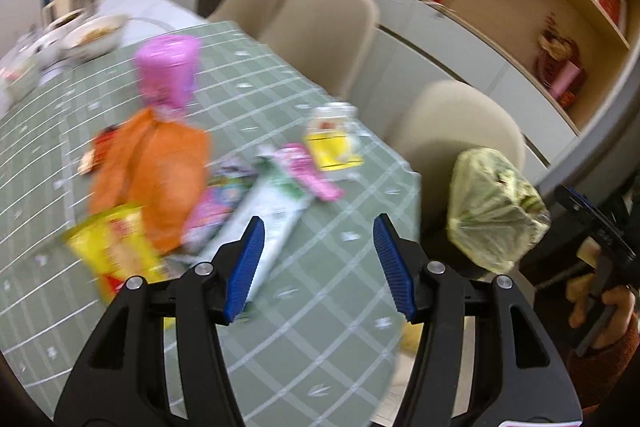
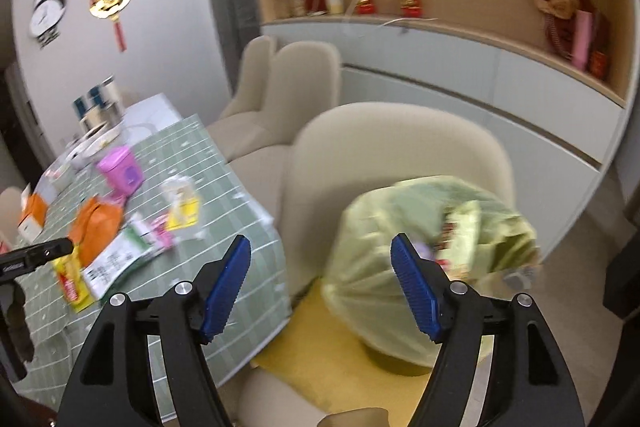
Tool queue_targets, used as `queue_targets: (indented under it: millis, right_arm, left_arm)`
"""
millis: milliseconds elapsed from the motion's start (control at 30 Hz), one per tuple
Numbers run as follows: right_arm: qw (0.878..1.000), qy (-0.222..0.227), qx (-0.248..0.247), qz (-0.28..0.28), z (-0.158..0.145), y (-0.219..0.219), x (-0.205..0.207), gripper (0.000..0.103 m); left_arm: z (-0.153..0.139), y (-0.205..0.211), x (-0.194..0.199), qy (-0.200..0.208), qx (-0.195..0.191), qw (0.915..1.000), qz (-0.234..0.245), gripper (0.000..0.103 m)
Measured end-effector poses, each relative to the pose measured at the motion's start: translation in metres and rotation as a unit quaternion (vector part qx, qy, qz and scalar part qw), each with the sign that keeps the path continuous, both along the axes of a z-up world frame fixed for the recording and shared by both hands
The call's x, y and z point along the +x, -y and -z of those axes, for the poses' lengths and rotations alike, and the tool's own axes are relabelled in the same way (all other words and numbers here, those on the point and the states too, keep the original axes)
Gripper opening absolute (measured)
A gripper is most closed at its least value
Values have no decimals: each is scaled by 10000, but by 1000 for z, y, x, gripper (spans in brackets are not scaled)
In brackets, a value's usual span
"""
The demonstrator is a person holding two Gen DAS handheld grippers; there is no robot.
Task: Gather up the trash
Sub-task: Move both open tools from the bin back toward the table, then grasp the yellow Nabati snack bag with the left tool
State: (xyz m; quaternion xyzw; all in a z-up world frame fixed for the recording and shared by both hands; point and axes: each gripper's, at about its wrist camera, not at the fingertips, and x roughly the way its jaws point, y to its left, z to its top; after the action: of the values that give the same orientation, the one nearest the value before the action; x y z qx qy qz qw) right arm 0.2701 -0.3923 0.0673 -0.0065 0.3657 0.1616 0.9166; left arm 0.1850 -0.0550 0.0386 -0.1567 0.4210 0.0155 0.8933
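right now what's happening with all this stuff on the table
A person is clearing trash with a handheld gripper in each hand. The left gripper is open and empty over the green checked table, facing a pile of wrappers: an orange bag, a yellow packet, and a white and green wrapper. The right gripper is also open, pointed at a yellowish trash bag sitting on the beige chair.
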Motion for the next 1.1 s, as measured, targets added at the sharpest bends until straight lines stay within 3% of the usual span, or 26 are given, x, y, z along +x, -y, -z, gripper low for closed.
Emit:
queue_targets:
  millis: [267,433,567,767,967,1000,1033,1100]
  right_arm:
    - [9974,-62,-104,-715,7,-80,-19,69]
    - [9936,-170,-51,-1119,15,-127,-28,69]
    - [9931,-182,-99,-1157,20,-149,-34,69]
    - [9935,-242,-339,-1060,29,-161,-44,69]
    - [9932,-454,-698,-813,44,-154,-56,69]
    - [9929,-460,-770,-784,46,-153,-59,69]
    - [9924,-454,-882,-722,49,-153,-61,69]
    - [9912,-496,-1095,-557,54,-156,-64,69]
  left_arm:
    - [4,-113,-67,21,150,9904,-1373,54]
    - [6,-163,-100,33,147,9836,-1799,59]
    - [17,-175,-111,-47,-129,9850,-1719,59]
    - [45,-149,-92,-207,-787,9885,-1271,59]
    - [75,-132,-61,-363,-659,9866,-1445,59]
    - [80,-131,-58,-403,-684,9862,-1453,50]
    - [83,-131,-55,-445,-682,9864,-1427,28]
    - [86,-130,-52,-529,-648,9874,-1344,13]
